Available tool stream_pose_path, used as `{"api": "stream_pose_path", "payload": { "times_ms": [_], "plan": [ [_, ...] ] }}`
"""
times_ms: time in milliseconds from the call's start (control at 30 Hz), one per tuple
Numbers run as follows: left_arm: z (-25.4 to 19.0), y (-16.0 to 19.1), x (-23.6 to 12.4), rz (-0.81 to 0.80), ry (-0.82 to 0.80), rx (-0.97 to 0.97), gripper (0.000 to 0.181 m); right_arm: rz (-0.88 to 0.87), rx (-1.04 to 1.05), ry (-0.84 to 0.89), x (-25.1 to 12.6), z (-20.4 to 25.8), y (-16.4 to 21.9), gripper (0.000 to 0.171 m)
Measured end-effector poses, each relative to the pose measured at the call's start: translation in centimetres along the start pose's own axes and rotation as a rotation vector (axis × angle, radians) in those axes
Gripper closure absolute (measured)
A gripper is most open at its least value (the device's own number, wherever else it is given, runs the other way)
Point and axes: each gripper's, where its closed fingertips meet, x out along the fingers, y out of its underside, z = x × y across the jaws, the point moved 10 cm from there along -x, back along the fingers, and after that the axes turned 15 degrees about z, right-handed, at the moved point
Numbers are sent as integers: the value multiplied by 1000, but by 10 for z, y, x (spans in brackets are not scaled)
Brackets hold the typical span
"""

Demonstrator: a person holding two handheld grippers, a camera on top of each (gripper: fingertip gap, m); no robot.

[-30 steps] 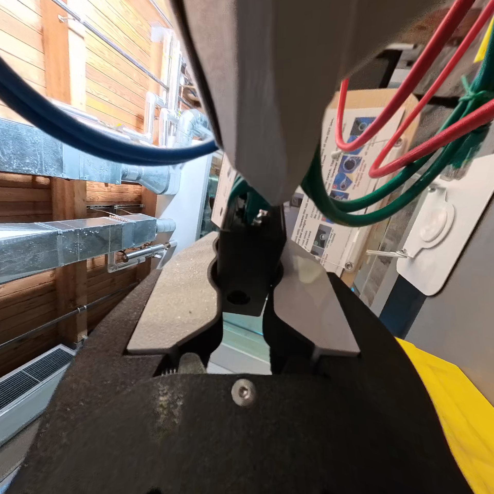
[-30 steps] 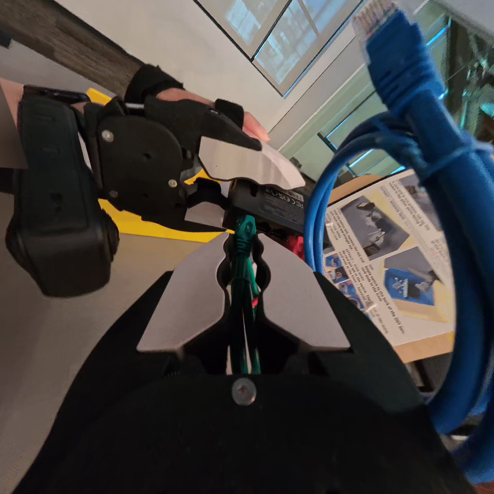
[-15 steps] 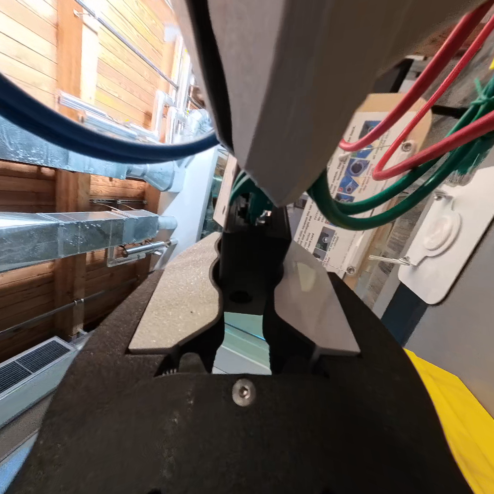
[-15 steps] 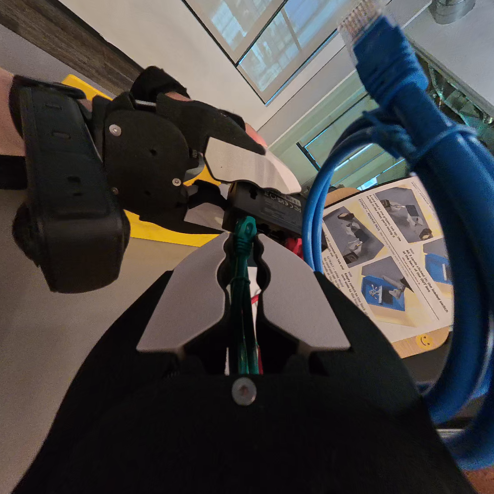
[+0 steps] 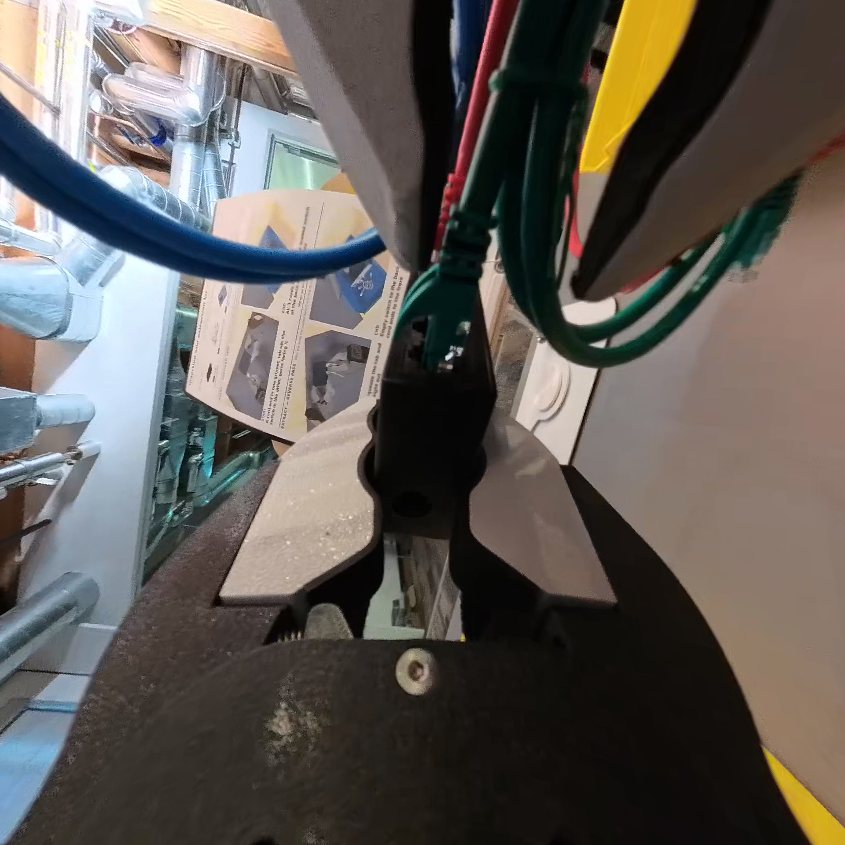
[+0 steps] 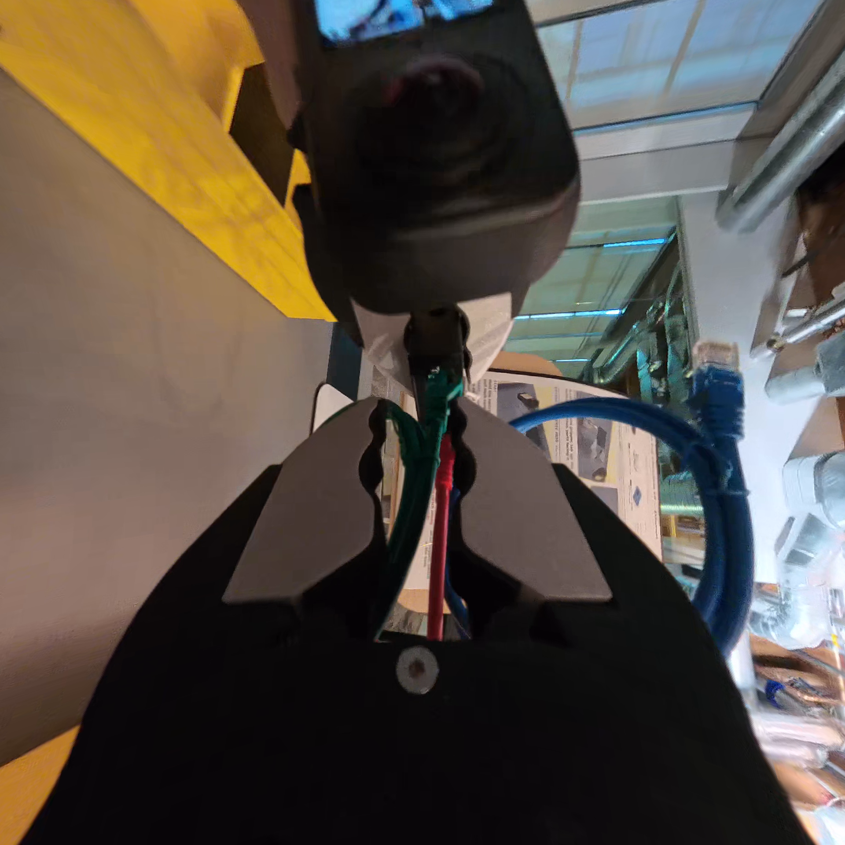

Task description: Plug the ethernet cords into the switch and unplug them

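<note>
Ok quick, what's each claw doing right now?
Left gripper: shut on the black switch.
Right gripper: shut on the green cord.

three cords [image 6: 713, 457]; one switch [image 5: 434, 411]

Silver ducts [image 5: 55, 292] and pipes [image 5: 196, 151] run past wooden beams [image 5: 219, 32] (one at the top edge), beside a pale wall [image 5: 114, 411]; tall windows [image 6: 640, 68] glow blue-green.

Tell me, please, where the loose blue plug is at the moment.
In the right wrist view the blue plug stands free at the right, pointing up at the end of its blue cord, well right of the switch and seated in no port.
</note>
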Motion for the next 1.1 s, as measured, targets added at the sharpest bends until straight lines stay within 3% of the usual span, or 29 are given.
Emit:
{"api": "stream_pose_path", "payload": {
  "times_ms": [267, 567, 800, 1100],
  "plan": [
    [-1, -1, 0, 24, 18, -2, 150, -48, 148, 23, -13, -14, -7, 150],
    [-4, -10, -9, 2, 16, 29, 150, 85, 55, -7, 2, -3, -5, 150],
    [-2, -10, -11, 2, 34, 19, 150, 58, -31, 74, -3, -1, -7, 153],
    [-7, -12, -11, 14, 19, 56, 150, 51, -22, 21, -3, 0, -4, 154]
  ]
}}
